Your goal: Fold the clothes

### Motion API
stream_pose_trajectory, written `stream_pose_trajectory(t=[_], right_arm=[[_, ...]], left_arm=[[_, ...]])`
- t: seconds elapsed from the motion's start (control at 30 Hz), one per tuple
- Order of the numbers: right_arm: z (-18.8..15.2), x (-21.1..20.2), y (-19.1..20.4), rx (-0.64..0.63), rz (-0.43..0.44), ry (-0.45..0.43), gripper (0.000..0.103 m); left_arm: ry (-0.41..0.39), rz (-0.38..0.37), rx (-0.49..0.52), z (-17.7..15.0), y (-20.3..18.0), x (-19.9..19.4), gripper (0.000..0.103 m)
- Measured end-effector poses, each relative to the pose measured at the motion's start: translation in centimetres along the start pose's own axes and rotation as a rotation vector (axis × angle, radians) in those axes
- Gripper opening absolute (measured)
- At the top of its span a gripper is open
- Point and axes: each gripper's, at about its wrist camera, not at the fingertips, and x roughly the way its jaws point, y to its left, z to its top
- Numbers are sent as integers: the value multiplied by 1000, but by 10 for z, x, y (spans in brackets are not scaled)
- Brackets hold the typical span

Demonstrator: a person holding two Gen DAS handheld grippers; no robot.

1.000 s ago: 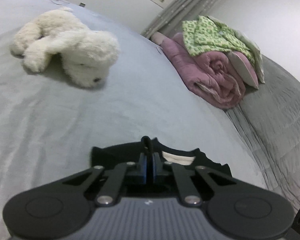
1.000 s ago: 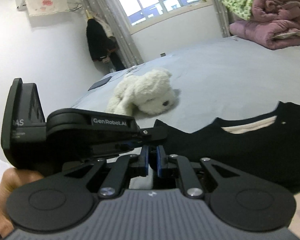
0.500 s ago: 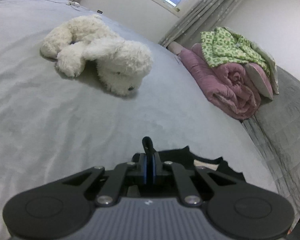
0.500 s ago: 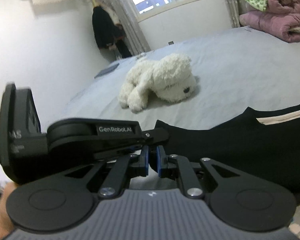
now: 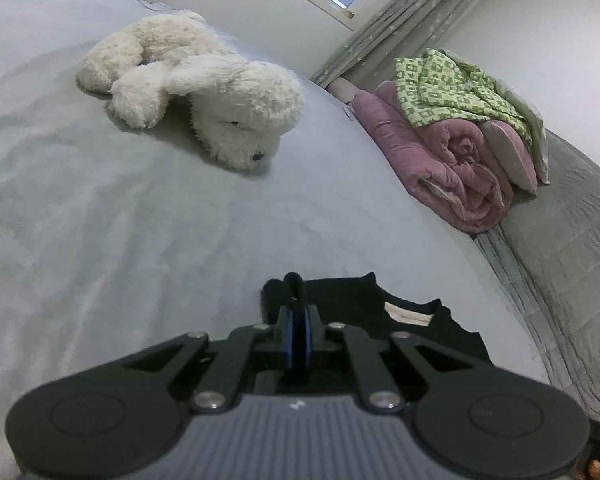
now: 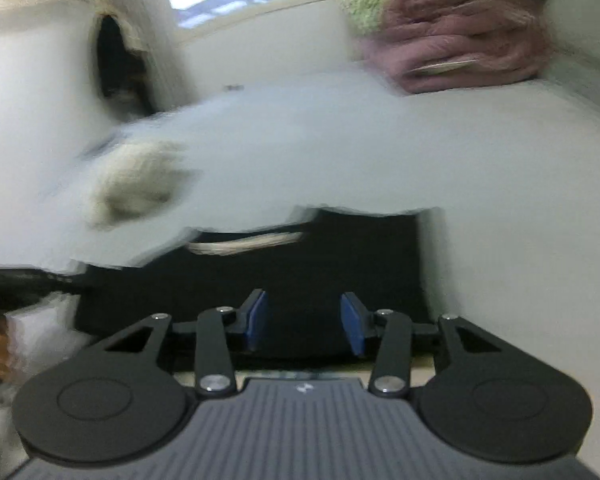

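A grey bed (image 5: 100, 240) is spread across both views, far ahead of and around both tongs. At its far right edge, well beyond the left tongs, a rolled pink quilt (image 5: 452, 160) is stacked, and a green patterned cloth (image 5: 452, 88) is laid on top of it. A white plush toy (image 5: 204, 104) is seen lying on the sheet ahead and to the left of the left tongs, well apart from them; in the blurred right wrist view it is made out only as a pale smear ahead on the left. The black garment (image 6: 320, 264) is laid flat on the bed directly in front of both tongs, with a pale label (image 6: 244, 245) shown inside its collar. The left gripper (image 5: 296, 332) is closed on a pinched fold of the black garment, which is seen standing up between its blue pads. The right gripper (image 6: 306, 322) is being opened over the garment; its pads are held apart, and no cloth is pressed between them.
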Motion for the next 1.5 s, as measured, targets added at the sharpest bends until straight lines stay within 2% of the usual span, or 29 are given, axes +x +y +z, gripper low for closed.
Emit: stream_pose_trajectory(t=[0.07, 0.17, 0.2, 0.27, 0.3, 0.4, 0.5, 0.6, 0.67, 0.77, 0.9, 0.97, 1.07, 1.1, 1.2, 1.27, 1.33, 1.4, 1.47, 1.5], right_arm=[[0, -8, -18, -91, -53, -6, 46], [-2, -4, -27, -158, 38, 62, 47], [-5, -1, -25, -220, 36, 81, 47], [-20, 6, -19, -374, -25, 105, 47], [-28, 10, -20, -408, -46, 113, 47], [-31, 18, -30, -323, -27, 111, 47], [-17, 32, -40, -103, -70, 82, 47], [-11, 30, -56, 92, -77, 74, 47], [-12, 26, -65, 147, -93, 62, 42], [-17, 22, -76, 205, -132, 45, 41], [-25, 28, -89, 327, -95, 80, 41], [-24, 30, -91, 336, -73, 89, 42], [-19, 22, -103, 323, -22, 122, 53], [-19, 19, -111, 347, -12, 123, 58], [-23, 19, -128, 452, 43, 130, 59], [-22, 21, -122, 418, 47, 147, 61], [-18, 21, -117, 353, 52, 202, 61], [-13, 17, -117, 283, 19, 238, 64], [-9, 8, -118, 212, -64, 227, 66], [-7, 5, -120, 212, -71, 211, 66]], left_arm=[[2, 11, 0, -1, -1, 0, 5], [7, 27, -15, -2, -1, 1, 5], [8, 32, -16, -3, -2, 1, 5], [9, 40, -17, -4, -4, 0, 5], [10, 43, -16, -4, -5, 1, 5], [8, 50, -22, -3, -11, 2, 5], [0, 54, -44, -3, -15, 0, 5], [-7, 45, -62, -4, -19, -2, 5], [-11, 40, -84, -5, -21, -4, 5], [-27, 44, -152, -6, -24, -7, 5], [-47, 58, -184, -8, -30, -6, 5], [-29, 88, -181, -11, -28, -1, 5], [-17, 109, -183, -15, -21, 3, 5], [-16, 109, -181, -16, -19, 2, 5], [-22, 101, -189, -18, -12, -2, 7], [-27, 100, -196, -18, -9, -6, 12], [-35, 116, -192, -18, -8, -10, 19], [-42, 117, -182, -18, -9, -13, 22], [-45, 103, -175, -18, -11, -15, 28], [-44, 95, -171, -18, -13, -15, 33]])
